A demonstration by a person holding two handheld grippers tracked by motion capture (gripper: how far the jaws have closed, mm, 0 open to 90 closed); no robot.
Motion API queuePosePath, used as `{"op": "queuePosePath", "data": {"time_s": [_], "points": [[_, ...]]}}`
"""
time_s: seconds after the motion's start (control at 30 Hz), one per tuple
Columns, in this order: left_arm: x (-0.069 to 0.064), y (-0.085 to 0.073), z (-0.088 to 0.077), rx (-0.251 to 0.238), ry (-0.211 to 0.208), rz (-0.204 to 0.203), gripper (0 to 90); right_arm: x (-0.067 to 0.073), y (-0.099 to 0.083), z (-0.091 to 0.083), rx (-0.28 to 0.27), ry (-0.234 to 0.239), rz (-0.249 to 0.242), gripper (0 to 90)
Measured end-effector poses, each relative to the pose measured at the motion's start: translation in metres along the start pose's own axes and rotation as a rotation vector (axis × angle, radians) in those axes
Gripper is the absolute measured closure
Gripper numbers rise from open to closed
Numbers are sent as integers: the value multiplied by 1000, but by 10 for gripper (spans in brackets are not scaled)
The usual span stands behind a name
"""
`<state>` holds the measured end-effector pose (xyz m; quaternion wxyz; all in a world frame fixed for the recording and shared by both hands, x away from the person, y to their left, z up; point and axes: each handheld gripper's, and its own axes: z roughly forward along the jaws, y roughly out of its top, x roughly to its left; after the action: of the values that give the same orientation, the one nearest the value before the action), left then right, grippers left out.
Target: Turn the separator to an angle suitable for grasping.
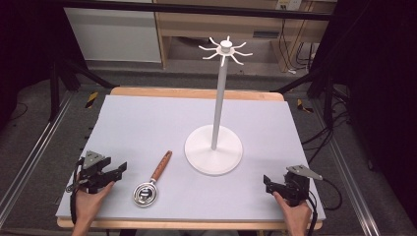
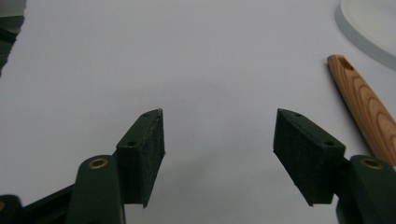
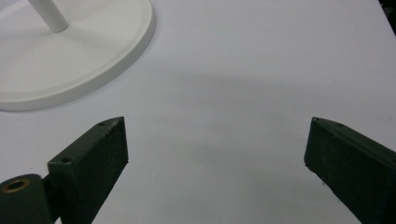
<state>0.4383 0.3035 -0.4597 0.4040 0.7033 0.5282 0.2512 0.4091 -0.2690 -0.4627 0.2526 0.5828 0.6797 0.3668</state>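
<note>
Both hand-held grippers rest low at the near edge of the table. At the near left corner, the left black two-jaw gripper (image 1: 121, 169) has its jaws spread wide with nothing between them; in the left gripper view (image 2: 218, 156) bare mat shows in the gap. The right black two-jaw gripper (image 1: 267, 183) sits at the near right corner, jaws likewise wide apart and empty, and the right gripper view (image 3: 215, 163) shows open mat between the pads.

A small round metal strainer with a reddish-brown wooden handle (image 1: 152, 181) lies flat on the pale lilac table mat (image 1: 142, 123), just to the right of the left gripper and apart from it. Its bowl is toward the near edge and its handle slants away up and to the right, ending near the round base of the tall white hook stand (image 1: 214, 147) without touching it. In the left gripper view the wooden handle (image 2: 364, 105) runs along the right side, beyond the right jaw.

The white stand rises near the middle of the mat, its ring of hooks at the top. Room is open across the far left of the mat, and between the stand's base and the right gripper. A wooden table edge (image 1: 196, 92) borders the mat at the far side.
</note>
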Motion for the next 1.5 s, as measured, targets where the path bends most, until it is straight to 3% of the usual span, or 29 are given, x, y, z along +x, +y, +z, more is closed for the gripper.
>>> {"op": "queuePosePath", "data": {"time_s": [0.23, 0.33, 0.67, 0.8, 1.33, 1.5], "points": [[-1, 3, -12, -60, -27, -48, 376, 3, -1, -2, -7, 11, 19, 90], [-5, 7, -16, -66, -59, -55, 395, 3, -1, -2, -10, 16, 26, 90], [-17, 14, -17, -29, -69, -10, 378, 8, 0, -1, -2, 6, 1, 92], [-26, 19, -18, -16, -69, 34, 388, 8, 0, -2, -1, -3, 8, 92], [-61, 32, -10, 42, -159, 116, 388, 11, 0, -1, 2, 14, -7, 92], [-70, 33, -8, 63, -165, 152, 392, 13, 0, 0, 14, 11, -10, 92]]}}
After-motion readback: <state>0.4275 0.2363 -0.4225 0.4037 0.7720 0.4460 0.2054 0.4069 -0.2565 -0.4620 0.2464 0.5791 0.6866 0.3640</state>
